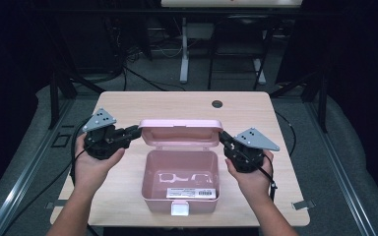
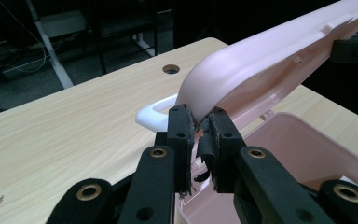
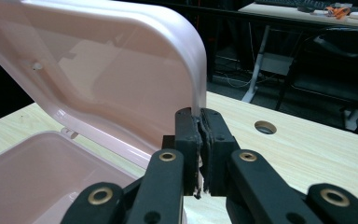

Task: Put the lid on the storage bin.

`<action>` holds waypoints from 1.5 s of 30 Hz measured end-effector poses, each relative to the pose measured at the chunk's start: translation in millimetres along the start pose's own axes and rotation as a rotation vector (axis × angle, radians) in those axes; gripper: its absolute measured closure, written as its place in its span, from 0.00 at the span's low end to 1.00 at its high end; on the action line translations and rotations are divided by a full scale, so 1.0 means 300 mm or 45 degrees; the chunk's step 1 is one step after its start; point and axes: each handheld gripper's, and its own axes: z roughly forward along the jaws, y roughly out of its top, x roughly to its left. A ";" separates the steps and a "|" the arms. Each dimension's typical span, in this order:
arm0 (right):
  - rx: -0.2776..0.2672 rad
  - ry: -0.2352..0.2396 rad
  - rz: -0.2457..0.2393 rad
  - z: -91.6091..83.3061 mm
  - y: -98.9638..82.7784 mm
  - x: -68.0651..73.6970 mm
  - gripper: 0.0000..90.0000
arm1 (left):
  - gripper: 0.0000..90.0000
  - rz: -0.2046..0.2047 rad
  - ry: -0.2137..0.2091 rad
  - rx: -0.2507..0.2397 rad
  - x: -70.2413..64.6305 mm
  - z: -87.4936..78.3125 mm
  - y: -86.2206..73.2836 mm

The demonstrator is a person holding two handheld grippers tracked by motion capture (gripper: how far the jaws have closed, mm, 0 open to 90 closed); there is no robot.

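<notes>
I have the pink box (image 1: 179, 189) sitting near the middle of the surface (image 1: 128, 103), toward the near edge, with its lid (image 1: 182, 132) swung up on the far side. I hold that lid by both ends: my left gripper (image 1: 137, 131) pinches its left edge and my right gripper (image 1: 222, 135) pinches its right edge, which keeps the lid level and stops it twisting on its hinge as it tips. In the left gripper view the jaws are narrow, their worn foam pads (image 2: 213, 140) pressed on the rim of the lid (image 2: 270, 60). In the right gripper view the jaws are nearly together, the thin rim of the lid (image 3: 121, 79) clamped between them.

The box is smooth, glossy moulded plastic with rounded corners, thin-walled and probably a little flexible. A white latch (image 1: 180, 210) sits on its near wall and a white handle (image 2: 156, 112) pokes out behind the lid. Inside lies a white label (image 1: 191, 192) with a barcode. The surface is pale wood-grain laminate with a round cable hole (image 1: 217, 103) at the far side.
</notes>
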 end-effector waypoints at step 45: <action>0.010 0.059 0.008 -0.051 0.025 0.010 0.91 | 0.88 -0.020 -0.052 -0.002 -0.006 -0.019 -0.030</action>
